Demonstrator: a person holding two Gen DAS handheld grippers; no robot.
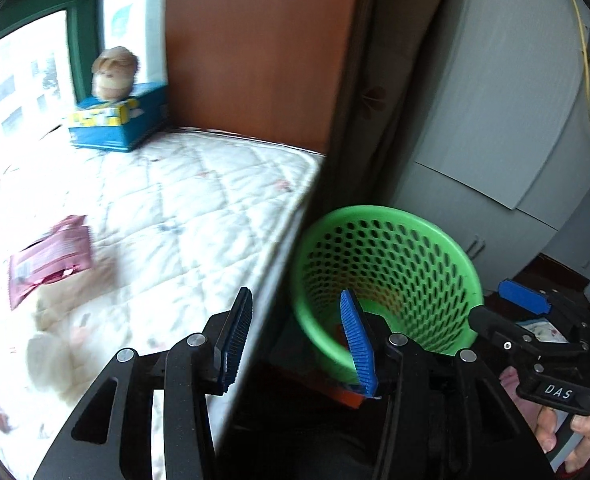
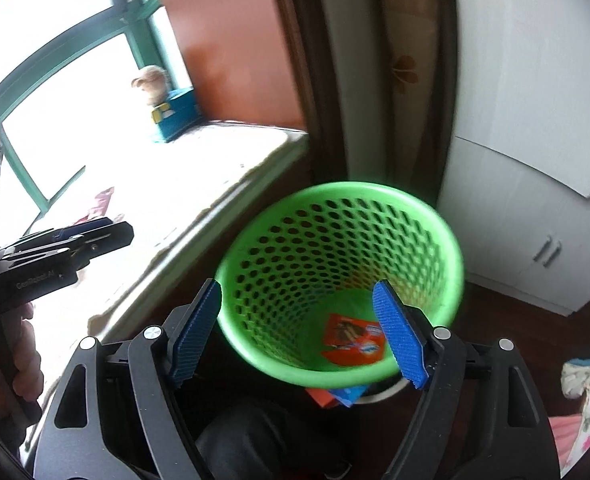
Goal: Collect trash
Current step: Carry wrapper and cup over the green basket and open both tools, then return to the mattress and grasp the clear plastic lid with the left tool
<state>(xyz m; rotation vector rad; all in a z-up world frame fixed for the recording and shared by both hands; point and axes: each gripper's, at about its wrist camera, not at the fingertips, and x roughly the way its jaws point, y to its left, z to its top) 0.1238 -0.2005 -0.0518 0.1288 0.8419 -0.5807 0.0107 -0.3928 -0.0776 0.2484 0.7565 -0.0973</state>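
Observation:
A green perforated basket stands on the floor beside the mattress edge. An orange snack wrapper lies at its bottom. Another orange and blue wrapper shows under the basket's near rim. A pink wrapper lies on the mattress. My left gripper is open and empty over the gap between mattress and basket. My right gripper is open and empty above the basket's near rim. In the right wrist view the left gripper hangs over the mattress.
A blue box with a stuffed head on it sits at the far end by the window. A pale plush toy lies near the pink wrapper. A wooden headboard, a white cabinet and a floral cloth surround the basket.

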